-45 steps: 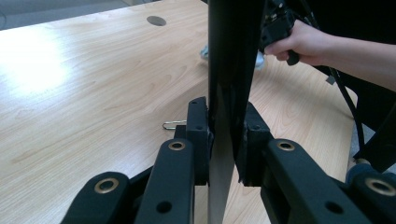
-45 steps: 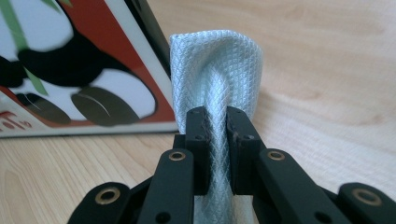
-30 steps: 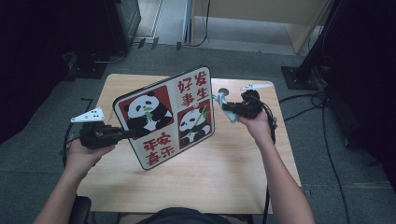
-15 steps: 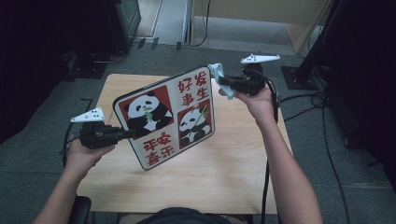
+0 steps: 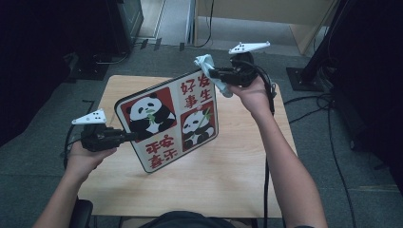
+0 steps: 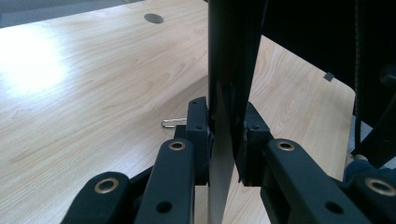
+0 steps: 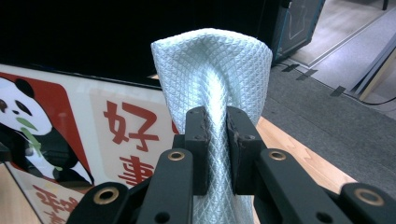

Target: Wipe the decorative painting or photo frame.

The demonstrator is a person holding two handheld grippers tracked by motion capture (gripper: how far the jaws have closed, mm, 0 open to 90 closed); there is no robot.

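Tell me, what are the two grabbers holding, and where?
The left gripper clamps the square panda picture board by its side edge. The right gripper pinches the pale blue waffle-textured cloth at its bunched middle.

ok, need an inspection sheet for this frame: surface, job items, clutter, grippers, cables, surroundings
Surface: light wooden table, bare over most of its top; round hole in the top, seen in the left gripper view.
Job's things: panda board, held tilted above the table, printed face up; pale waffle-weave cloth, at the board's far corner; contact cannot be told.
Clutter: small metal clip on the table.
Grippers: left gripper shut on the board's edge; right gripper shut on the cloth.
Cables: black cable trails along the right forearm; more cables on the floor at right.
Surroundings: grey carpet, dark equipment at both sides.
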